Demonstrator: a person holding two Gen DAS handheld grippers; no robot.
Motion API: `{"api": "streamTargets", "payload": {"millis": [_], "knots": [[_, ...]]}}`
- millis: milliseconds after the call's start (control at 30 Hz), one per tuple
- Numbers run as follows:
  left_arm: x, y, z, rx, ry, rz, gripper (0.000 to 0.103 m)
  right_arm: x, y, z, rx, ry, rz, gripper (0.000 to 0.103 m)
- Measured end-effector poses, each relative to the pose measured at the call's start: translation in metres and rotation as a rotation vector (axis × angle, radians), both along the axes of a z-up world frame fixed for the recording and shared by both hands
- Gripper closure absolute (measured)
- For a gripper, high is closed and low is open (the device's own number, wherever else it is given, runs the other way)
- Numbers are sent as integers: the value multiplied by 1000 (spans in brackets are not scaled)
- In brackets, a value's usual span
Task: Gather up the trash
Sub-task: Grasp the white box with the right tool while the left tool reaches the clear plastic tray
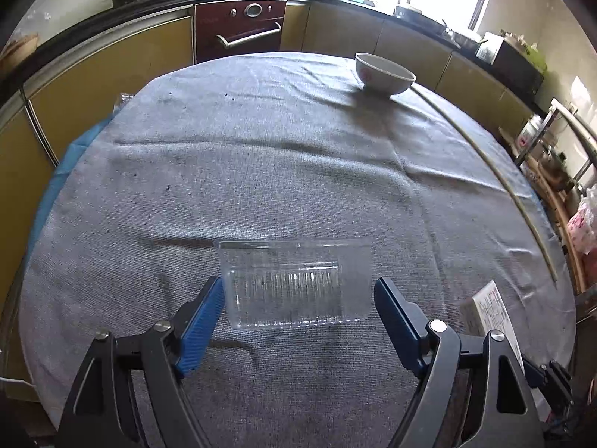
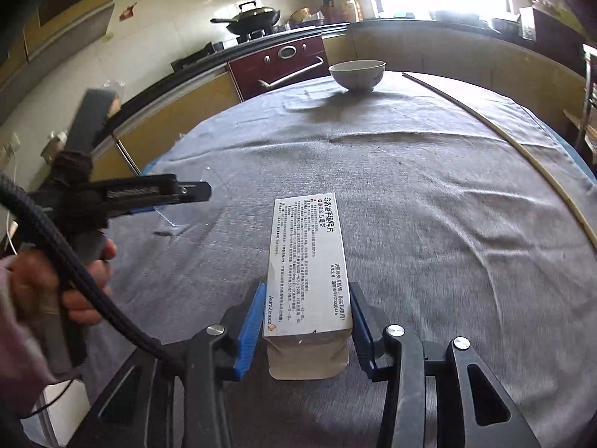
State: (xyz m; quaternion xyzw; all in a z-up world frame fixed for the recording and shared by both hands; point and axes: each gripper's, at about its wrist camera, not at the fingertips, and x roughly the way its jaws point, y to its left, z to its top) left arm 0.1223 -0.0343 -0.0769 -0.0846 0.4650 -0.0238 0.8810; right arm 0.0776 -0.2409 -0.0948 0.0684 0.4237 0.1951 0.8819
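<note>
Your right gripper (image 2: 304, 330) has its fingers nearly closed on the medicine box (image 2: 308, 265), whose long axis points away, while your left gripper (image 1: 298, 302), half open, straddles the clear tray (image 1: 294, 283) on the bench (image 1: 298, 149).

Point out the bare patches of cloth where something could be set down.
Free: the wide grey cloth between the bowl and the clear plastic box, and left of that box. Crowded: the near edge, with the box, the medicine carton and both grippers.

Clear tray (image 1: 294, 283) left of box (image 2: 309, 268), bowl (image 1: 384, 73) behind
</note>
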Motion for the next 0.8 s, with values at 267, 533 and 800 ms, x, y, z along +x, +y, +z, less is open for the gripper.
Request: {"api": "streamTargets", "payload": {"millis": [267, 533, 800], "knots": [[-16, 2, 9, -37, -65, -27, 28, -31, -10, 13, 76, -22, -30, 57], [-67, -10, 44, -20, -169, -90, 28, -66, -26, 23, 98, -46, -87, 57], [-125, -40, 75, 127, -281, -157, 28, -107, -37, 35, 82, -69, -131, 56]]}}
